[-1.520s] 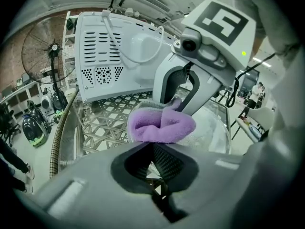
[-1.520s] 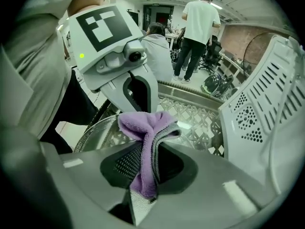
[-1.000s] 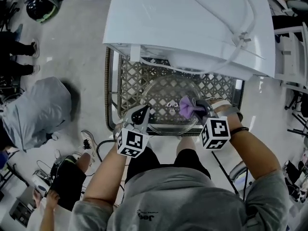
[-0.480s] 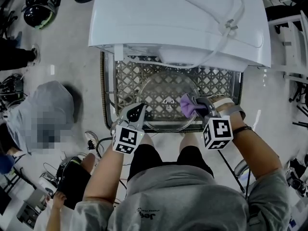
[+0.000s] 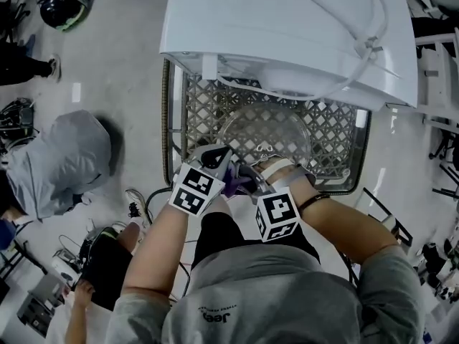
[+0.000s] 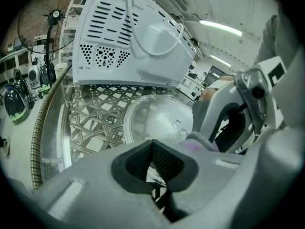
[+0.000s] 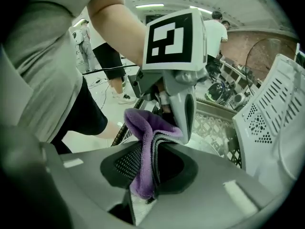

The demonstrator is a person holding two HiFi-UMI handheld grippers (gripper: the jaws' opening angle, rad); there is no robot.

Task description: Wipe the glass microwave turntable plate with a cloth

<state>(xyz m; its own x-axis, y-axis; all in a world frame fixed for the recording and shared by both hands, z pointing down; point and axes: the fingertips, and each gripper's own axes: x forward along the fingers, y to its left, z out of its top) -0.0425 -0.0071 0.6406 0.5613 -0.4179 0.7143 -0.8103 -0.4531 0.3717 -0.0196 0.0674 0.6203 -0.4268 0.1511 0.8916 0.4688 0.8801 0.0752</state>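
The clear glass turntable plate lies on a lattice metal table, in front of a white microwave. My left gripper sits at the plate's near-left rim with its jaws together, seemingly pinching the rim; the plate lies just beyond that gripper's jaws. My right gripper is shut on a folded purple cloth, held off the plate beside the left gripper. In the right gripper view the cloth bulges from the jaws of the right gripper, against the left gripper's finger.
The microwave's vented back overhangs the far side of the table. A brown hose runs along the table's left edge. A person in a grey hoodie crouches on the floor at left, amid cables and gear.
My right gripper has carried the purple cloth off the plate's right side, leftward and toward me, up against the left gripper. The left gripper stays at the plate's rim.
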